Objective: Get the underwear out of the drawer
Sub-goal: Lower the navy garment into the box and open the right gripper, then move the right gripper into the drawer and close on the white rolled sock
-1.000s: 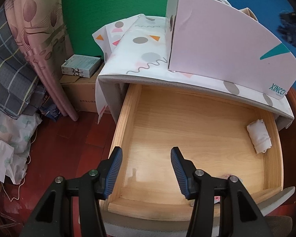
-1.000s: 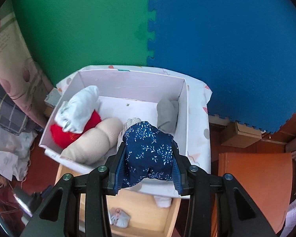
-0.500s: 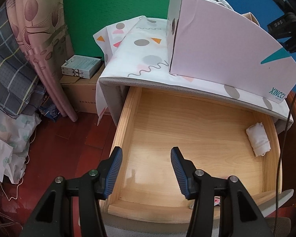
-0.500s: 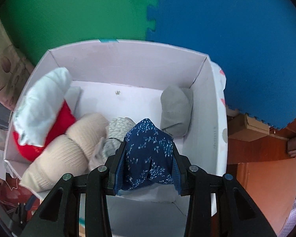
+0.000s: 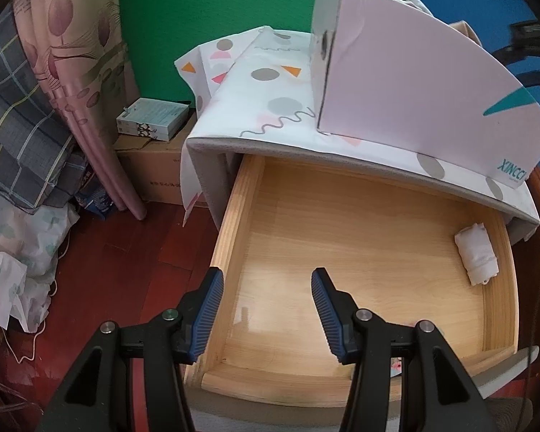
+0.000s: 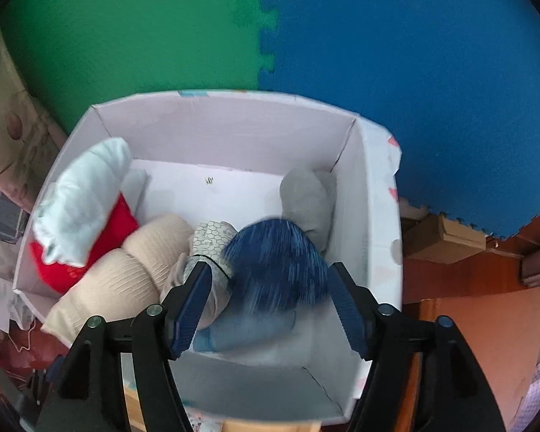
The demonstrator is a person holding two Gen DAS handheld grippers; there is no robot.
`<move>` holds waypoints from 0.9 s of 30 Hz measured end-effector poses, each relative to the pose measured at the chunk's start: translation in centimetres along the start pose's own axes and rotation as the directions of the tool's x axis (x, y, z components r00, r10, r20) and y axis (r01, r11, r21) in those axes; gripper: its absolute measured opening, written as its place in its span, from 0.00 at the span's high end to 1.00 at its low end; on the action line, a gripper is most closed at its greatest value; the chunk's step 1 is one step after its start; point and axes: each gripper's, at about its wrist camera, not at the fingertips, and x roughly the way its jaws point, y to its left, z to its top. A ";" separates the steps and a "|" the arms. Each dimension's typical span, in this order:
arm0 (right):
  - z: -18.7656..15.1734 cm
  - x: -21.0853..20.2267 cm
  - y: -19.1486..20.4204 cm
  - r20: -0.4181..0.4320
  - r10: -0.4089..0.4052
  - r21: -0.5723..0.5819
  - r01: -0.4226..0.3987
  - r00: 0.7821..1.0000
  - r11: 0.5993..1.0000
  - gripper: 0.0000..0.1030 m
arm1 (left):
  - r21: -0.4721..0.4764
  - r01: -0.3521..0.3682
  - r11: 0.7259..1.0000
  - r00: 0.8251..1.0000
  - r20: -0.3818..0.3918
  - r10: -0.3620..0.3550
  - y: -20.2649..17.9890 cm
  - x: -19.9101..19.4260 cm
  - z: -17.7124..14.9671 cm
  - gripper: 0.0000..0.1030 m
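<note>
Left wrist view shows me the drawer [image 5: 360, 270], pulled out and nearly bare. My left gripper [image 5: 266, 309] hangs released over the drawer's near left corner, with nothing between its jaws. One white rolled underwear [image 5: 477, 255] lies against the drawer's right wall, well apart from that gripper. I judge it light, soft and not fragile; it will squash and perhaps unroll, so I would take it across the middle of the roll, not at a loose end. The wood bottom looks smooth, so the roll may slide when I push it.

Above the drawer, on the patterned cloth [image 5: 270, 100], stands the pink box [image 5: 414, 90]. From the right wrist view, my right gripper [image 6: 270, 306] has just been opening over this box [image 6: 234, 126]. The blue underwear [image 6: 273, 262] is blurred between the jaws, and the pads seem not to press it, so I judge it is dropping.

To the left of the drawer are red floor [image 5: 126, 252], curtain [image 5: 82, 72] and piled bedding [image 5: 18, 126]. Green and blue mats [image 6: 270, 36] cover the wall behind.
</note>
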 end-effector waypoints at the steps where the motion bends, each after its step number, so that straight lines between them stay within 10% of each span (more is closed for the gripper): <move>1: -0.2 -0.7 0.0 0.011 0.002 -0.008 -0.002 1.000 1.000 0.38 | -0.004 -0.003 1.000 1.000 -0.002 0.003 0.1 0.0 0.0 0.49; 12: -8.6 -5.5 1.2 -0.013 0.028 -0.158 -0.030 1.000 0.987 0.45 | -0.022 -0.018 1.000 1.000 -0.011 0.018 0.6 0.1 0.0 0.49; 27: -17.0 8.6 0.8 -0.214 -0.045 -0.212 -0.001 0.976 0.977 0.56 | -0.047 -0.023 0.999 1.000 -0.011 0.022 1.2 0.0 0.0 0.49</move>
